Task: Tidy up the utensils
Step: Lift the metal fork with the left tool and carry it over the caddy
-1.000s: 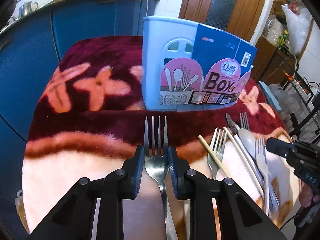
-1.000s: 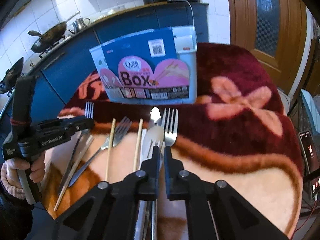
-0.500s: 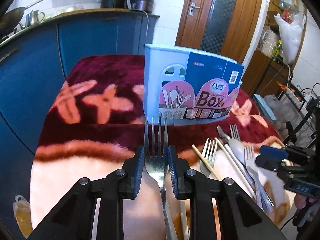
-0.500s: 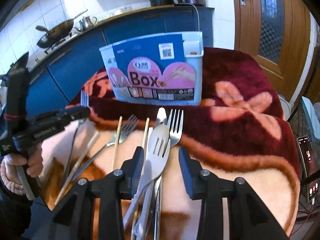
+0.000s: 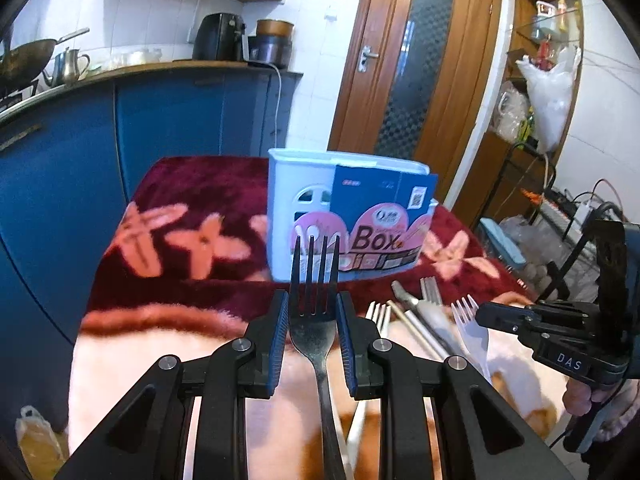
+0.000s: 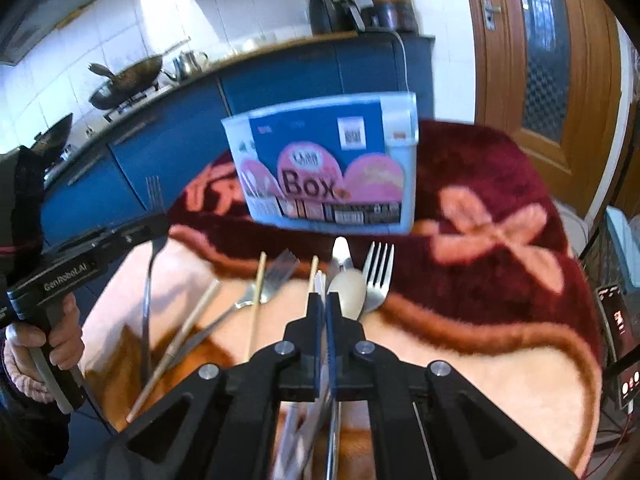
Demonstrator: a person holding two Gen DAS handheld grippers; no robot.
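Observation:
My left gripper [image 5: 313, 320] is shut on a steel fork [image 5: 314, 304], held level above the table with tines toward the pale blue utensil box [image 5: 344, 220]. My right gripper [image 6: 323, 308] is shut on a white plastic fork [image 5: 474, 332], seen edge-on in the right wrist view [image 6: 320, 284] and lifted off the pile. The box also shows in the right wrist view [image 6: 328, 172]. On the blanket lie a spoon [image 6: 349, 292], a steel fork [image 6: 378, 276], another fork [image 6: 276, 280], chopsticks [image 6: 256, 300] and a knife tip [image 6: 341, 250].
The table carries a dark red and peach flowered blanket [image 6: 500, 240]. Blue kitchen cabinets [image 5: 160, 128] stand behind it. A wooden door [image 5: 416, 64] is at the back right. A phone [image 6: 618, 316] sits off the table's right edge.
My left gripper has risen with the steel fork. My right gripper opened, then shut on the white plastic fork and lifted it from the pile.

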